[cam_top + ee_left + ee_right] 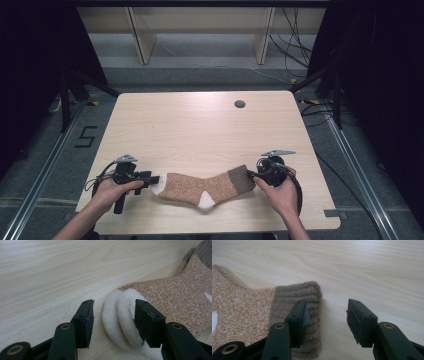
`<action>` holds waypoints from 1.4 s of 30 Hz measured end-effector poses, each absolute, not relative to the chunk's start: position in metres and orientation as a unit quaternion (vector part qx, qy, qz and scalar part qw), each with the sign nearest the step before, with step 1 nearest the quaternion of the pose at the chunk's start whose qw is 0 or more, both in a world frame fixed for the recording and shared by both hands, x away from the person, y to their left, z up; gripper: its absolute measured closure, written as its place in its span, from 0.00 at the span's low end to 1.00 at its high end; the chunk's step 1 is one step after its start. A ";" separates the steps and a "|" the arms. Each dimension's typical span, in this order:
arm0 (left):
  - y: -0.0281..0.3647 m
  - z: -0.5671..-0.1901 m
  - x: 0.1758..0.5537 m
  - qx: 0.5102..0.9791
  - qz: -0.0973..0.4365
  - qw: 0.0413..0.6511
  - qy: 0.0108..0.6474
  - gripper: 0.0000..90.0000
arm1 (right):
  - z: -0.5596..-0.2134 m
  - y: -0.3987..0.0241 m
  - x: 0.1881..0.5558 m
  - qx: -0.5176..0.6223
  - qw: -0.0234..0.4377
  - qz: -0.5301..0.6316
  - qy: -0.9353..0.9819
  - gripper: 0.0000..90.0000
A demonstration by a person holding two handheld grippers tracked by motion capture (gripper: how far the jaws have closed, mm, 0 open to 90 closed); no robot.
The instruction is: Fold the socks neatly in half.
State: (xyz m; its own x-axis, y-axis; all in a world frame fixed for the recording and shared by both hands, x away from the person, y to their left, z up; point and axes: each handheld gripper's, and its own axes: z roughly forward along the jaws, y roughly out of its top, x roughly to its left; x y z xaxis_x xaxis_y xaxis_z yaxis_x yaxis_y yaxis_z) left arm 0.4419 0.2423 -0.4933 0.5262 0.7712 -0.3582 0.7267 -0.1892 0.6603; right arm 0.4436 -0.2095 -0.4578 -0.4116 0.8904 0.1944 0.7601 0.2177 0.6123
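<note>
A single sock (205,188) lies flat on the light wooden tabletop (200,125), in the lower centre of the high view, stretched roughly left to right between the two hands. The body is speckled orange-brown. Its white toe (120,322) points to the left of the frame, a white heel patch (206,201) sits at the lower edge of the bend, and a ribbed grey-brown cuff (298,302) closes the right end.

Left tool (153,179): held low at the lower left of the high view, pointing right toward the toe. In the left gripper view the jaws stand apart. One pad sits against the side of the white toe; the other stands clear over bare wood, with a gap between it and the fabric. The sock is not pinched. Only the outer part of the toe lies between the pads.

Right tool (253,175): held at the lower right of the high view, pointing left at the cuff. In the right gripper view the jaws are spread. One pad overlaps the outer edge of the cuff; whether it touches the knit cannot be told. The other pad stands over bare tabletop, well clear of the fabric. Nothing is gripped.

A round dark hole (240,104) sits in the tabletop at upper centre-right of the high view, well apart from the sock.
</note>
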 end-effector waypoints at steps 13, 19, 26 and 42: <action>0.238 -0.501 0.443 0.778 0.002 0.405 0.480 0.60 | -0.466 -0.204 0.443 0.523 0.089 0.319 0.785 0.58; 0.239 -0.504 0.442 0.770 -0.010 0.415 0.484 0.67 | -0.469 -0.205 0.442 0.529 0.093 0.325 0.779 0.58; 0.234 -0.500 0.442 0.786 -0.003 0.405 0.467 0.82 | -0.471 -0.206 0.441 0.518 0.085 0.322 0.788 0.58; 0.236 -0.495 0.441 0.773 -0.014 0.418 0.477 0.86 | -0.470 -0.202 0.439 0.517 0.101 0.321 0.787 0.58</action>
State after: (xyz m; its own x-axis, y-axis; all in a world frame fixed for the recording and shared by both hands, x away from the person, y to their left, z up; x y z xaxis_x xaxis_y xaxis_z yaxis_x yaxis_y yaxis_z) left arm 0.4413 0.2364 -0.4952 0.5442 0.7260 -0.4204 0.7495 -0.1955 0.6325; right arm 0.4394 -0.2018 -0.4698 -0.4442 0.8790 0.1732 0.7492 0.2584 0.6098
